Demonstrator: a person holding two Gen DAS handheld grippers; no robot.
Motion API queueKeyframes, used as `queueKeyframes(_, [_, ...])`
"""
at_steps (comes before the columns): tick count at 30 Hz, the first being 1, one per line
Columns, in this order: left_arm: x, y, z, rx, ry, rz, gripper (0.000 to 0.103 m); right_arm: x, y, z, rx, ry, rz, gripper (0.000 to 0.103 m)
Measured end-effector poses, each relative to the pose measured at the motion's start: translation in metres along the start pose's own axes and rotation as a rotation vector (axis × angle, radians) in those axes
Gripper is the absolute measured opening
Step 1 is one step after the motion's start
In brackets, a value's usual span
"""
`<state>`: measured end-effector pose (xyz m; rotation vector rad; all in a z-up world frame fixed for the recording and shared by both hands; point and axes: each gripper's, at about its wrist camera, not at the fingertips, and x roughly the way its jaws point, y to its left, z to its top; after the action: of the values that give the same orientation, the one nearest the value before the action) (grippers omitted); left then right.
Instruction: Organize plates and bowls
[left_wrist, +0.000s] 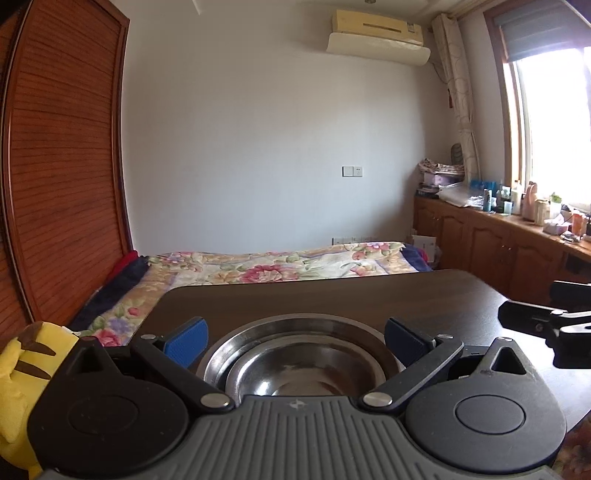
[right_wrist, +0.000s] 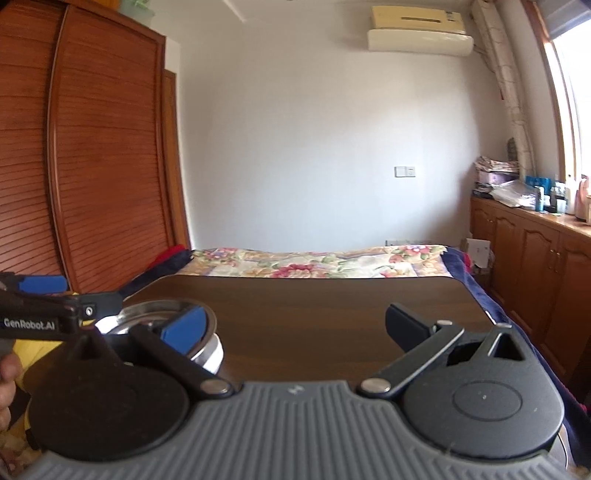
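Two nested steel bowls (left_wrist: 299, 360) sit between the open left gripper (left_wrist: 295, 338) — untouched.

The table (right_wrist: 332, 306) is a dark brown wood grain, almost black in the left wrist view. At the lower centre there, the stacked bowls (left_wrist: 299, 354) are bare shiny steel, silver-grey with a whitish outer side showing in the right wrist view. The left gripper (left_wrist: 295, 338) is black with a ribbed grey body and bright blue pads (left_wrist: 186, 338); the right gripper (right_wrist: 295, 325) matches. At the lower left sits a yellow plush toy (left_wrist: 22, 373) with brown stripes. The bedspread (left_wrist: 266, 269) carries pink and red flowers on cream, edged navy. The wardrobe (right_wrist: 92, 147) is reddish-brown slatted wood, the wall (left_wrist: 277, 129) plain white, and the air conditioner (left_wrist: 376, 33) cream-yellow.
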<state>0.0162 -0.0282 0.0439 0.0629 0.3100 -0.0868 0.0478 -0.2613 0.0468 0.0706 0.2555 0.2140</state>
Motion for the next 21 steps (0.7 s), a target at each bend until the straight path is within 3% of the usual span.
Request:
queueKeyframes(6, [-0.004,-0.002,-0.011,-0.019,0.016,-0.062,0.103,-0.005,0.001,-0.009,0.006,0.002,-0.038,0.103])
queueKeyframes(21, [-0.010,-0.008,-0.048,-0.021,0.060,-0.030,0.103,-0.007,0.003,-0.041,0.017,0.030,-0.054,0.103])
